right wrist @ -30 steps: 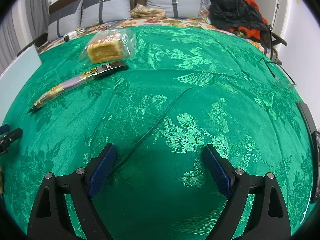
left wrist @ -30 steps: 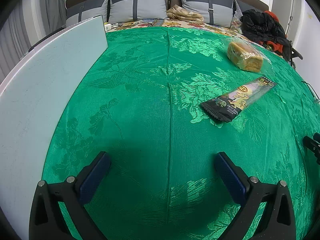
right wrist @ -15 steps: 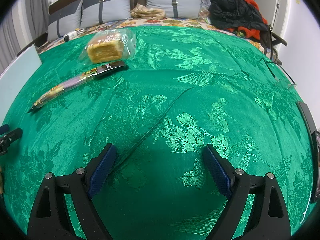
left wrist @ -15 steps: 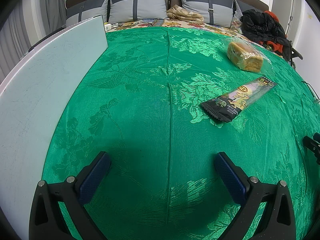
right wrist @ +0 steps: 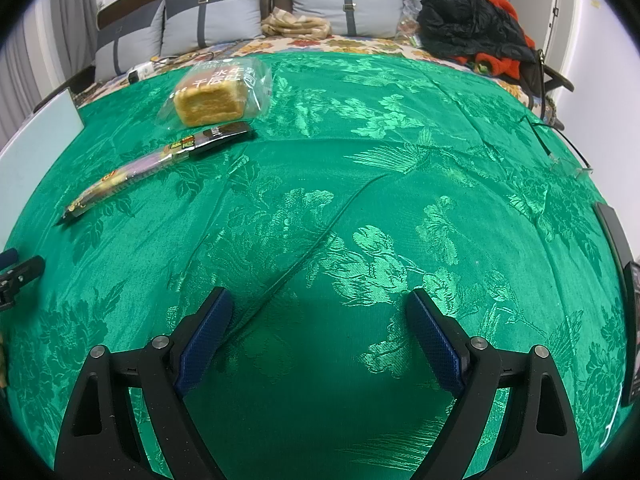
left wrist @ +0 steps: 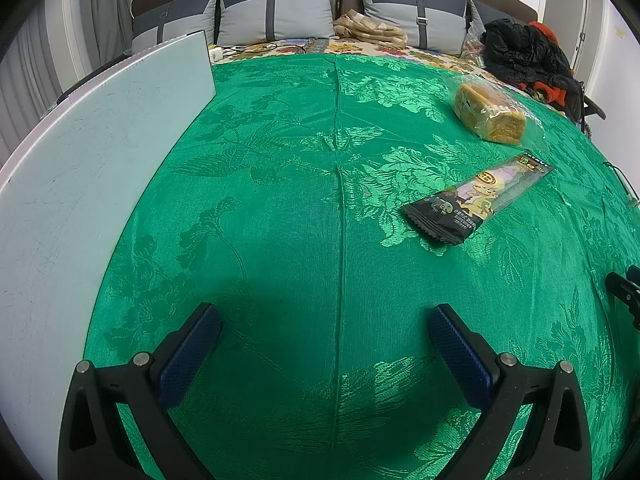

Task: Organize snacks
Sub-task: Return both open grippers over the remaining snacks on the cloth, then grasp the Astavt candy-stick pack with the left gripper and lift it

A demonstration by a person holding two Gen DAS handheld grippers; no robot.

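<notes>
Now: bagged bread (left wrist: 490, 118) 1 | snack packet (left wrist: 476, 202) 1

Cut off at left edge: pale board (left wrist: 80, 168). Cropped at right edge: dark device (right wrist: 624, 280). Bread bag (right wrist: 218, 92) print partly illegible.

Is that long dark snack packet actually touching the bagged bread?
Cannot tell. In the right wrist view the snack packet ends right at the bread bag; in the left wrist view green cloth seems to separate them.
</notes>
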